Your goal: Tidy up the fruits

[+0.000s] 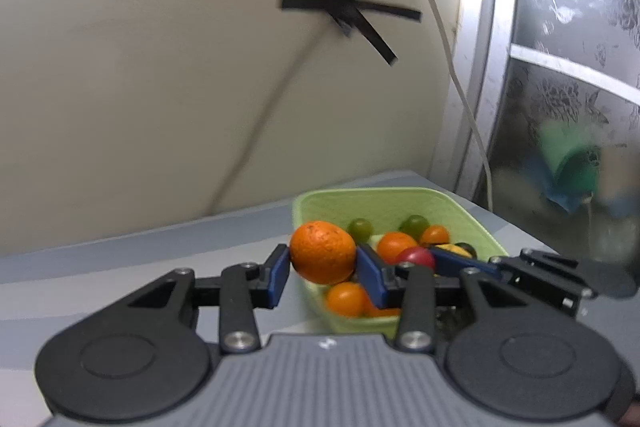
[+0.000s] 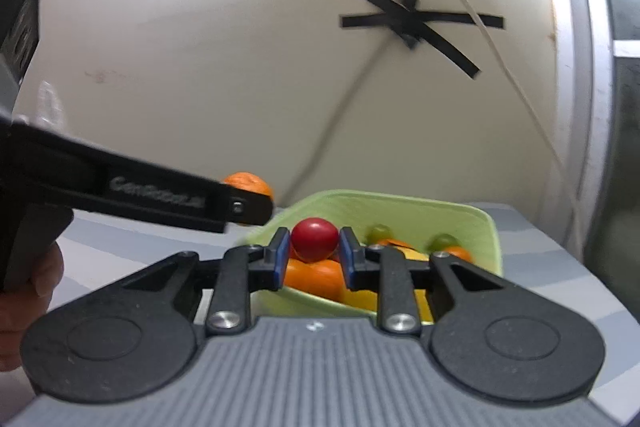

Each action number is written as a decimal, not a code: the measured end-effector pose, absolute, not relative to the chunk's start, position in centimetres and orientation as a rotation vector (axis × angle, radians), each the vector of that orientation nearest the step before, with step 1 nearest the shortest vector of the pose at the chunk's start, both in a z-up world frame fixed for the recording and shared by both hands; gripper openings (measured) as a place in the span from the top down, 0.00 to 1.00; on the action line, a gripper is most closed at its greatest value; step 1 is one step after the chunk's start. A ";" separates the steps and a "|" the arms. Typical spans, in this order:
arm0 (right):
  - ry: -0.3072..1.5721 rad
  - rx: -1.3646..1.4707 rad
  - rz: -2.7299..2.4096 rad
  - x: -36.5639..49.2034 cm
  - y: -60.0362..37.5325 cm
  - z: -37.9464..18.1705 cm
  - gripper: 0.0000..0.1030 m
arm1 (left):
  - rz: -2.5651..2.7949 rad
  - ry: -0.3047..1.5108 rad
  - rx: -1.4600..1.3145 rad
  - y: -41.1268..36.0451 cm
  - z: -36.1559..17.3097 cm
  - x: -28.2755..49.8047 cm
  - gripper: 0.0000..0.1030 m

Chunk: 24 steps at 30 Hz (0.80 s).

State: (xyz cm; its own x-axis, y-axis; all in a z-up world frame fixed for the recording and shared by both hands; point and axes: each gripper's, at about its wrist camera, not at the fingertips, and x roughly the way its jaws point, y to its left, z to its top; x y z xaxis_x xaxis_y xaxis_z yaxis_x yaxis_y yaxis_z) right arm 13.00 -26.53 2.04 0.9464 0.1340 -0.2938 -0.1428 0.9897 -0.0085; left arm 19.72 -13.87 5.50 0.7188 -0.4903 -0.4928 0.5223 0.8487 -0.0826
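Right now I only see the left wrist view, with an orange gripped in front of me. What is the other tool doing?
Observer: The right tool is shut on a red fruit, over the green tub.
Operator: What lies under that fruit?
Observer: A smooth orange fruit, in the tub just below it.
Operator: Who holds my tool?
Observer: A hand at the picture's left edge grips the handle of the left tool.
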 end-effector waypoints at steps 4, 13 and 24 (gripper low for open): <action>0.248 -0.013 0.102 12.4 -27.3 2.5 0.58 | -0.562 0.557 0.031 -15.4 4.8 21.6 0.50; 0.166 0.222 -0.004 11.0 -30.9 3.6 0.55 | -0.457 0.525 -0.119 -9.7 7.9 17.9 0.43; 0.426 0.396 0.013 1.6 -29.2 -0.3 0.49 | -0.271 0.606 0.011 -7.7 4.3 8.7 0.18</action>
